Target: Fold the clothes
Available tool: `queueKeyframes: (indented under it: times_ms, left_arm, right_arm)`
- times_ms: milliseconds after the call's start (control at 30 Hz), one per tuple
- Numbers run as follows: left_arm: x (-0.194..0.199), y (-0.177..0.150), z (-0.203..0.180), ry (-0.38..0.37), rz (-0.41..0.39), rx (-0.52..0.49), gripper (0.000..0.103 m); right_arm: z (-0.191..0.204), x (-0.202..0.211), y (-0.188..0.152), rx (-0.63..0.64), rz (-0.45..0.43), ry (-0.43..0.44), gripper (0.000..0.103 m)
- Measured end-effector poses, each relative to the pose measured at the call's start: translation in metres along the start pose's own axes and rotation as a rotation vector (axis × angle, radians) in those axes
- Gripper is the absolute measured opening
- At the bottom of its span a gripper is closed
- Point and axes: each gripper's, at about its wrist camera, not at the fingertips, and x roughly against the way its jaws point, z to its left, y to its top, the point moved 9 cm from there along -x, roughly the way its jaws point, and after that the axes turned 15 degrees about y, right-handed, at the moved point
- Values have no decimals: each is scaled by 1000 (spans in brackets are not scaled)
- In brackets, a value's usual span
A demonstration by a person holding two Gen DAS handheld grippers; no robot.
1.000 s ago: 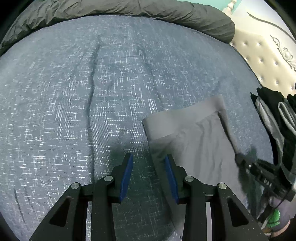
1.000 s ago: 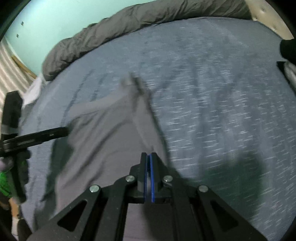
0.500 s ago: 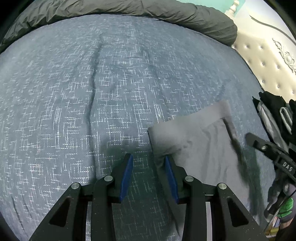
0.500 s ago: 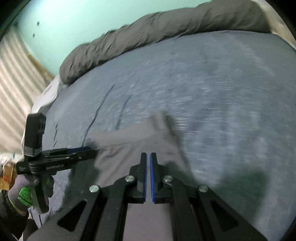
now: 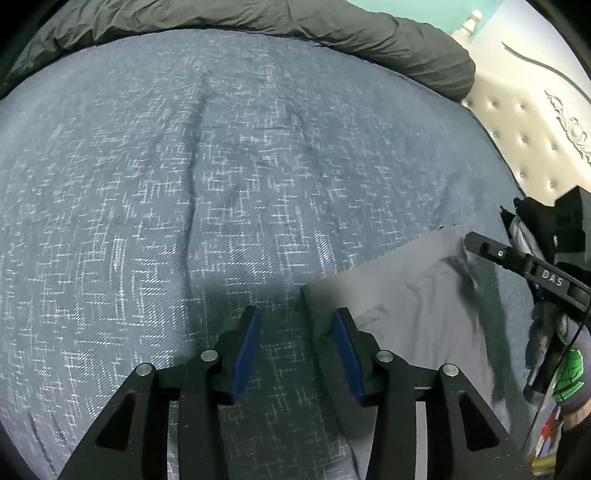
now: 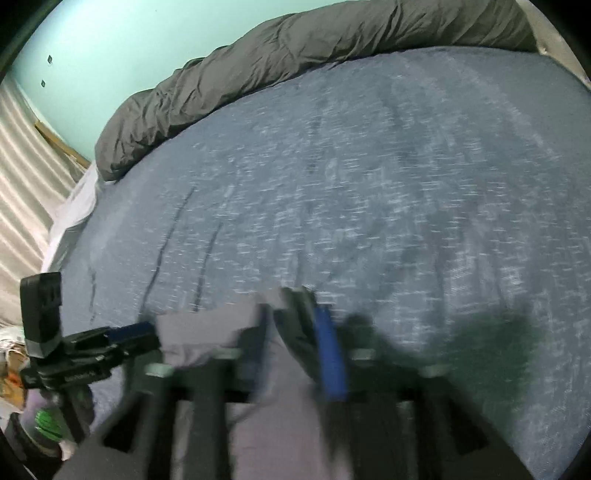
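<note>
A plain grey garment lies flat on the blue patterned bedspread. My left gripper hovers over its near-left corner. Its jaws are opening, and the corner's edge lies between the blue pads without being pressed. My right gripper reaches in from the right at the garment's far corner. In the blurred right wrist view, the right gripper is opening its jaws with a loose fold of the grey garment between them. The left gripper shows at the left of that view.
A rolled dark grey duvet runs along the bed's far edge. A pile of dark clothes sits at the right, in front of a tufted cream headboard. A gloved hand holds the right gripper. A striped curtain hangs to the left.
The right gripper's jaws were shut and now stand apart, with grey cloth loose between them. It has drawn back across the garment. The left jaws stand slightly wider.
</note>
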Motion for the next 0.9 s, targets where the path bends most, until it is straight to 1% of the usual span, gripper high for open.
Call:
queueKeyframes:
  times_ms: [133,300,333,367,400,433,467,500,567,633,733,833,900]
  left_arm:
    - [-5,2,-3,-25,16,18,47]
    - [-14,2,-7,-79,38,47,46]
    - [-15,1,-7,-81,37,48,46]
    - [-16,1,-7,-84,35,49,46]
    - [-17,2,-8,-83,32,49,41]
    - [-17,2,-8,-83,27,46,29]
    - [-16,3,-9,-93,25,43,23]
    - [-15,3,-11,-101,23,41,19]
    - [-10,4,-12,-101,17,33,14]
    - [1,6,-14,-104,-1,28,12]
    - [29,10,-20,-106,-43,9,11]
    - [66,13,-30,-100,-94,-30,10]
    - [98,13,-38,-95,-137,-60,10]
  right_arm:
    - [3,-3,3,13,22,-4,50]
    - [0,-18,2,30,73,-29,50]
    - [-1,-20,1,31,83,-34,47]
    - [-2,-24,1,34,89,-38,42]
    - [-3,-26,1,36,95,-48,30]
    - [-6,-24,0,34,92,-49,20]
    - [-6,-24,-1,31,89,-37,15]
    - [-5,-22,-1,33,86,-26,8]
    - [2,-15,-1,54,64,-3,6]
    - [13,-3,0,86,37,9,6]
    - [31,23,1,122,-15,24,5]
    - [54,46,5,160,-69,37,5]
    - [73,69,5,193,-109,54,5]
